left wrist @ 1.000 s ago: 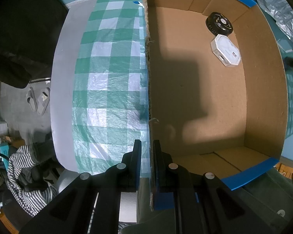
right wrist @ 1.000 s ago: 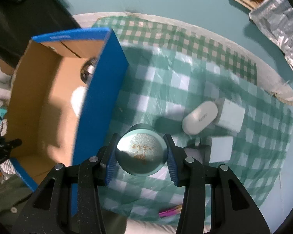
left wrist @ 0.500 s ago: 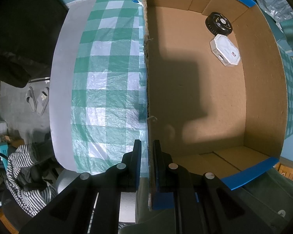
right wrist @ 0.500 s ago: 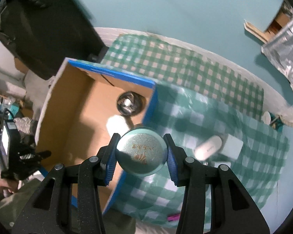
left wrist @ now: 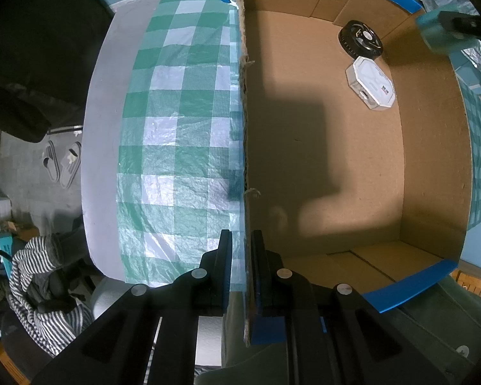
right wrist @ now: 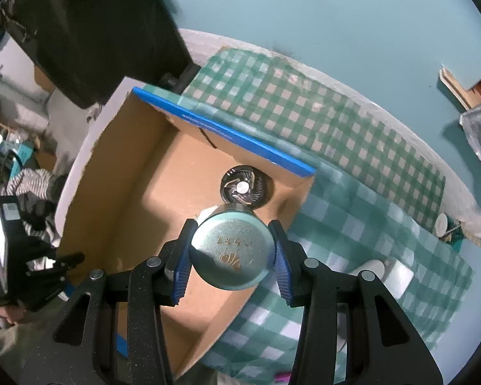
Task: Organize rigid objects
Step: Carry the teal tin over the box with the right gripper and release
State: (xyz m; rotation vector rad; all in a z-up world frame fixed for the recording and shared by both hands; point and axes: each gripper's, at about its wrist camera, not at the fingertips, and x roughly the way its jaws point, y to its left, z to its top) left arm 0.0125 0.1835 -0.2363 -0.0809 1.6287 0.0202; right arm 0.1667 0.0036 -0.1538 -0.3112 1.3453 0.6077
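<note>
A round teal tin (right wrist: 230,253), metallic with a faint gold mark on its flat lid, sits clamped between the ribbed blue pads (right wrist: 182,264) of the right hand-held gripper (right wrist: 231,256). It hangs in the air above the open box (right wrist: 138,199), over the corner nearest the blue-edged far wall; in the left wrist view the tin (left wrist: 433,37) shows as a blurred teal edge at the upper right, above the box rim.

The box (left wrist: 433,166) is plain brown corrugated cardboard inside, with blue outer faces and a rough, frayed cut edge on one side. On its floor lie two things close together in one corner: a black round fan (left wrist: 359,42) with curved blades and a pale hub, and a white octagonal case (left wrist: 370,86) with a small label. From the right wrist view the fan (right wrist: 246,188) shows just past the tin.

The left hand-held gripper (left wrist: 242,256) is pinched on the box's frayed side wall, one finger outside and one inside.

The box rests on a desk under a glossy, crinkled green-and-white checked cloth (left wrist: 176,147). On the cloth beyond the box lie a white oval case (right wrist: 370,268) and a white cube (right wrist: 399,277), touching.
</note>
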